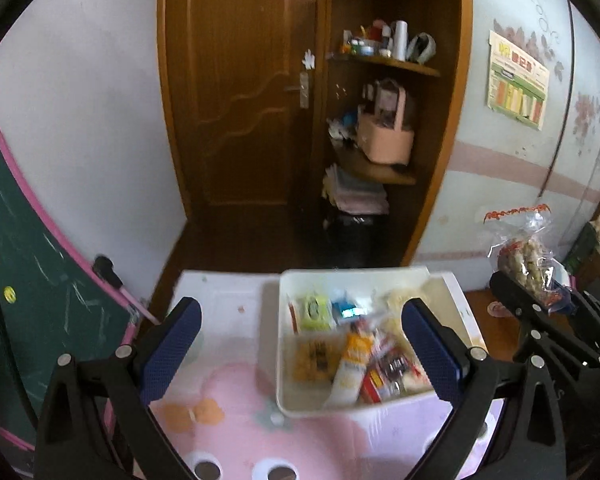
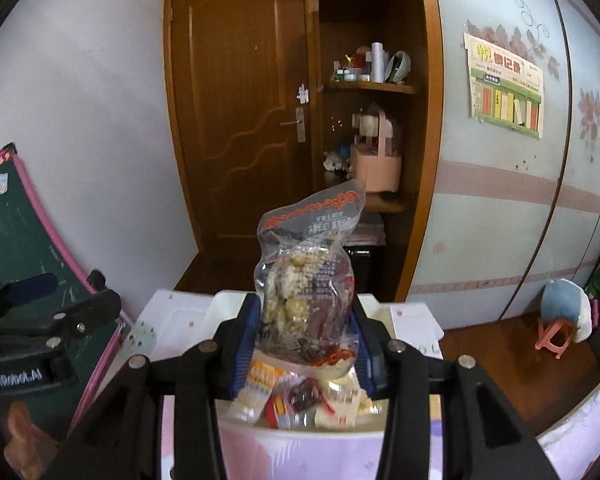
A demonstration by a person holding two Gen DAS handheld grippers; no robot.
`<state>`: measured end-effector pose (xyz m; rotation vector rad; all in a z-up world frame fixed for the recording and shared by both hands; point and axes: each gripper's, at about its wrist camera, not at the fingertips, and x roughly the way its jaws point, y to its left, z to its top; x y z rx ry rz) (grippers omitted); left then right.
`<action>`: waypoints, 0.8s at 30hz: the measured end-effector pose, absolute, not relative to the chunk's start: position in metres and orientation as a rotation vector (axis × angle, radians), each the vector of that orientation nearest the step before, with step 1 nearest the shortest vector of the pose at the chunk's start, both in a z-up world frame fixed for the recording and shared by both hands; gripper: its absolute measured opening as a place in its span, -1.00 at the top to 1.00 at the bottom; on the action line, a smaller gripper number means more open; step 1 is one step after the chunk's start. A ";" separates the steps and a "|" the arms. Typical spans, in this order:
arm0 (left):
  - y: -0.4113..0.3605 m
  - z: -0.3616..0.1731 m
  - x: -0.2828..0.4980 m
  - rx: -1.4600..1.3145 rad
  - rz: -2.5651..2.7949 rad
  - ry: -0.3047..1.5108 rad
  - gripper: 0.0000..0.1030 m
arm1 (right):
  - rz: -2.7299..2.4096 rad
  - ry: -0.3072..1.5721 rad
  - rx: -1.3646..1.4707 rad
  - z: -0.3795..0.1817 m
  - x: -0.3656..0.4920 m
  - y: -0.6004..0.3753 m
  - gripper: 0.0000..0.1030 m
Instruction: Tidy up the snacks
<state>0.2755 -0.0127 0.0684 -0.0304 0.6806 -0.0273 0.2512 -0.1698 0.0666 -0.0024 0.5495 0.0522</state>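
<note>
1. One clear plastic snack bag with an orange-red printed top seal and pale puffed pieces inside (image 2: 306,280) stands upright between the blue pads of the right gripper (image 2: 305,334), which is closed partway on its lower half; in the left wrist view the same bag (image 1: 526,256) shows at the right edge, raised well above the table
2. One white rectangular plastic bin (image 1: 288,360) sits on the table below the held bag; it holds a loose pile of small packets, too blurred to count exactly, among them one lime-green pack (image 1: 314,312), one yellow-and-white tube-shaped pack (image 1: 354,364) and one red pack (image 1: 374,384)
3. The left gripper (image 1: 300,354) has nothing in it, its two blue-padded fingers (image 1: 172,352) spread wide, one over bare table left of the bin, the other over the bin's right half
4. One table with a pink-and-white cartoon cover (image 1: 236,424) carries the bin; the cover to the bin's left is bare, and the bin's far wall lies close to the table's far edge
5. One green chalkboard with a pink frame (image 1: 32,280) leans just beside the table's left edge
6. Beyond the table's far edge lies dark floor, then one closed brown wooden door (image 1: 240,92) and open corner shelves (image 1: 384,64) crowded with small items
7. One pink stool with a blue cushion (image 2: 560,320) stands well apart on the wooden floor at the right
</note>
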 end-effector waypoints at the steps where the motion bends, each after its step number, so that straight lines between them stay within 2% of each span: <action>1: -0.015 0.070 0.280 -0.030 -0.021 0.677 -0.94 | 0.049 0.547 -0.001 0.068 0.256 -0.170 0.18; 6: -0.008 0.055 0.315 -0.067 0.045 0.711 -0.94 | 0.028 0.591 0.013 0.056 0.287 -0.173 0.18; 16: -0.002 -0.015 0.347 -0.066 0.094 0.832 -0.94 | 0.086 0.780 -0.010 -0.016 0.320 -0.166 0.15; 20: -0.003 -0.027 0.343 -0.072 0.088 0.853 -0.94 | 0.073 0.837 0.002 -0.030 0.324 -0.168 -0.21; 24: -0.003 -0.028 0.336 -0.069 0.090 0.858 -0.94 | 0.071 0.847 0.041 -0.029 0.314 -0.172 -0.23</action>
